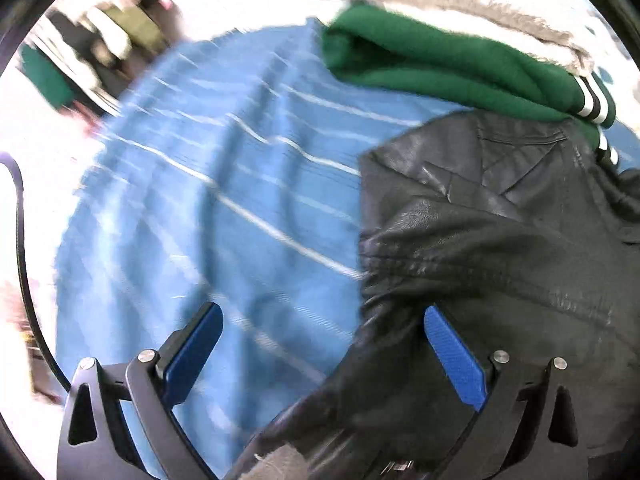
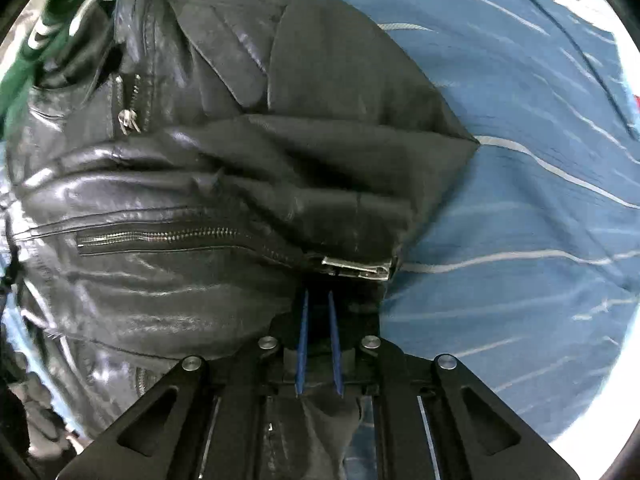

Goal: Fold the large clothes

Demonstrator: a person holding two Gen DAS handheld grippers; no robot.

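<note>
A black leather jacket (image 1: 500, 240) lies crumpled on a blue striped sheet (image 1: 208, 208). In the right wrist view the jacket (image 2: 180, 184) fills the left and middle, with a chest zipper and a silver zipper end near the fingers. My left gripper (image 1: 324, 312) is open, hovering over the jacket's left edge; its right finger is over the leather, its left finger over the sheet. My right gripper (image 2: 318, 296) is shut on the jacket's hem, with black fabric pinched between the blue pads.
A green garment (image 1: 440, 64) with white-striped cuffs lies beyond the jacket, with a grey furry strip (image 1: 500, 12) behind it. Blurred clutter (image 1: 100, 44) sits at the far left past the sheet's edge. The blue sheet (image 2: 520, 200) spreads right of the jacket.
</note>
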